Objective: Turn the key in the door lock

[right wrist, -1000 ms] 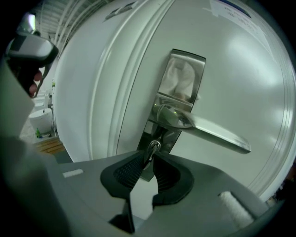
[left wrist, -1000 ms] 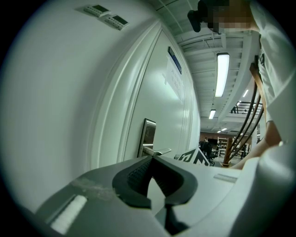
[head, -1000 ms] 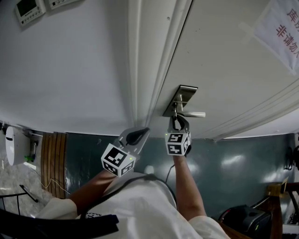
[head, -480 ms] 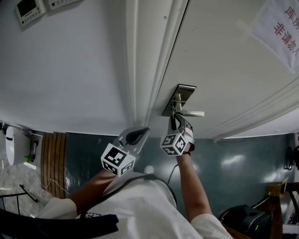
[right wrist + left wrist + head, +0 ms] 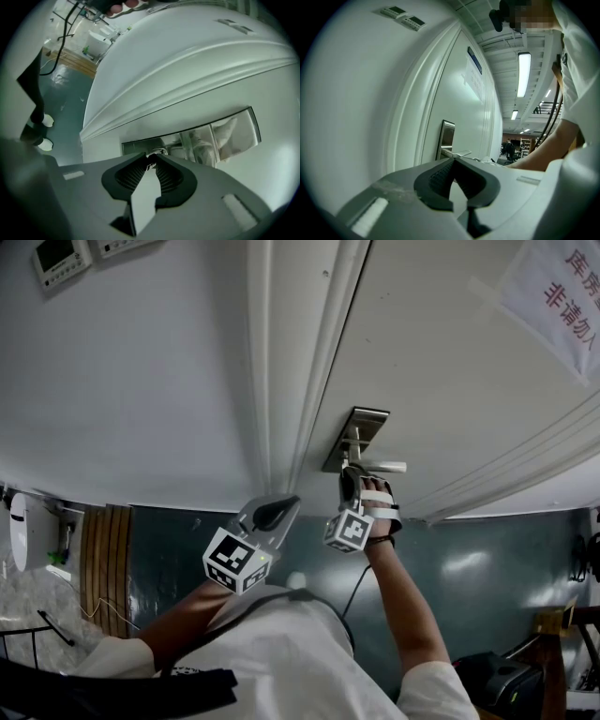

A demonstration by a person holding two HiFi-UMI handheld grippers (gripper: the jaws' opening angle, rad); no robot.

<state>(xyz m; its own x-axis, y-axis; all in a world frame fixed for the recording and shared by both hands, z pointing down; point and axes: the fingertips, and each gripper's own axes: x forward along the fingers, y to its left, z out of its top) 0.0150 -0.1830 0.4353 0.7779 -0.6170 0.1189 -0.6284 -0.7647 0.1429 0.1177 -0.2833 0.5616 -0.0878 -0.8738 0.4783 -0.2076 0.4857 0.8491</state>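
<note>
A steel lock plate with a lever handle sits on the white door. My right gripper points up at the plate just under the handle. In the right gripper view its tips pinch a small key in front of the keyhole; the jaws are opening slightly with the key still between them. My left gripper hangs shut and empty by the door frame, to the left of the lock; from it I see the plate and handle.
A paper notice is taped to the door's upper right. Wall control panels sit at the top left. Below lie a teal floor, a wooden slatted strip and a white fixture.
My right gripper has rolled about its own axis at the lock, its marker cube swinging round to the side. It stayed under the handle. The left gripper has not moved.
</note>
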